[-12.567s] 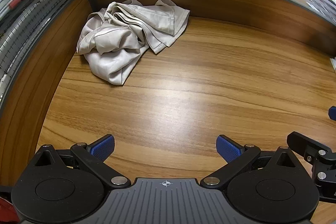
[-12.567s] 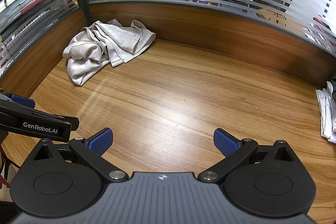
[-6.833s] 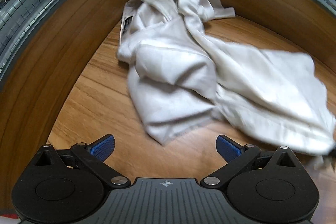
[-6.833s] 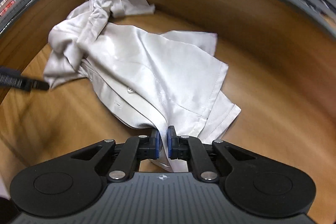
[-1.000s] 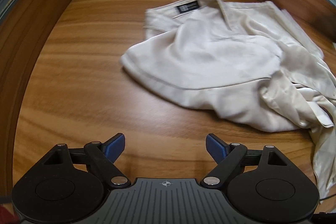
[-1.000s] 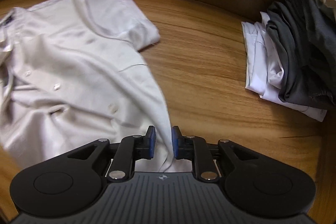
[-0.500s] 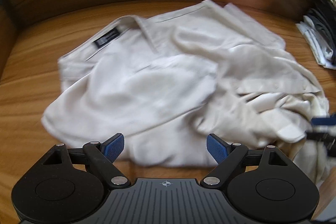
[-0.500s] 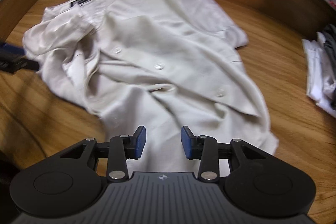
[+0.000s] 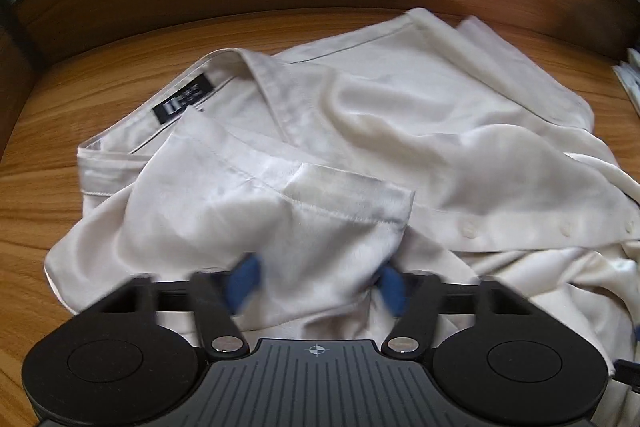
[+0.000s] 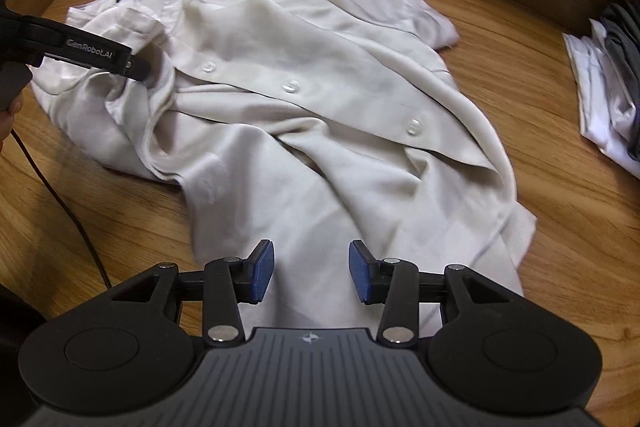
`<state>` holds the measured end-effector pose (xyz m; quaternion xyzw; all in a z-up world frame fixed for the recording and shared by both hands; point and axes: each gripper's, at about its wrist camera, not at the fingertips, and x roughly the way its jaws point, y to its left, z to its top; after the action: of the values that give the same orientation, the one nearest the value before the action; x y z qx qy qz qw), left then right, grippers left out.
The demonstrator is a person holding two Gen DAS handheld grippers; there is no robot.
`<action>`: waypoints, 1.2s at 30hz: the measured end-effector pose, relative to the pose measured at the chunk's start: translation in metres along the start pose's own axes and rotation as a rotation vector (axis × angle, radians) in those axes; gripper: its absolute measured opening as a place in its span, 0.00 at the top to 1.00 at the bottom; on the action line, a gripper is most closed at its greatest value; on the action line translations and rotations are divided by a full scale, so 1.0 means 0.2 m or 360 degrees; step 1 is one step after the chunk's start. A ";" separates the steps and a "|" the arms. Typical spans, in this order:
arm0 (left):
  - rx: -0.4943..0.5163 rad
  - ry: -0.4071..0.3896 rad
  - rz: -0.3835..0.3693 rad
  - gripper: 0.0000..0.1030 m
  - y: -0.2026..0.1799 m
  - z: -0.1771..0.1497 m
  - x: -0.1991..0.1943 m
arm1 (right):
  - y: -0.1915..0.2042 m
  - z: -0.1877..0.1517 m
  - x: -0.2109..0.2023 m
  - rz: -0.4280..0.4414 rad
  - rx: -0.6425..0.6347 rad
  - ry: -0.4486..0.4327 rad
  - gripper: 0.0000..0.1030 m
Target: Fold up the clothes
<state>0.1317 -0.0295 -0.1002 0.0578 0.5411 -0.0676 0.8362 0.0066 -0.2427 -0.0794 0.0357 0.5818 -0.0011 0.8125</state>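
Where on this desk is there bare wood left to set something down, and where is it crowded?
Bare wood shows between the cream shirt and the stack of folded clothes, and near the cable at the desk front left. The shirt fills the middle; the left gripper and right gripper are over it.

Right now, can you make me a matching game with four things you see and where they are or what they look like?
Things:
1. shirt
2. black label
3. pile of folded clothes
4. right gripper

Clues:
A. sewn inside the collar
B. far right edge of the table
C. cream, crumpled, buttons showing
D. blue fingers apart, over the hem

Pairs: 1-C, 2-A, 3-B, 4-D
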 end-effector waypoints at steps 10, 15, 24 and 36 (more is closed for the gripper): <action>-0.0358 -0.0087 -0.0030 0.93 0.39 -0.11 -0.21 | 0.01 0.04 -0.01 0.0003 -0.0069 -0.0011 0.50; -0.0543 -0.0108 0.0081 0.95 0.68 -0.24 -0.35 | 0.04 0.10 0.00 0.0029 -0.0154 -0.0030 0.49; -0.0898 -0.0100 0.0474 0.95 1.06 -0.54 -0.56 | -0.04 0.24 0.04 0.0032 -0.0298 -0.0058 0.49; -0.1185 0.0032 0.0599 0.49 1.14 -0.78 -0.62 | -0.18 0.71 0.23 0.0020 -0.0367 -0.0090 0.35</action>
<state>-0.0175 0.2284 -0.0455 -0.1500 0.5168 0.2871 0.7925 0.1552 -0.2856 -0.0800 -0.0545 0.5547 0.0698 0.8273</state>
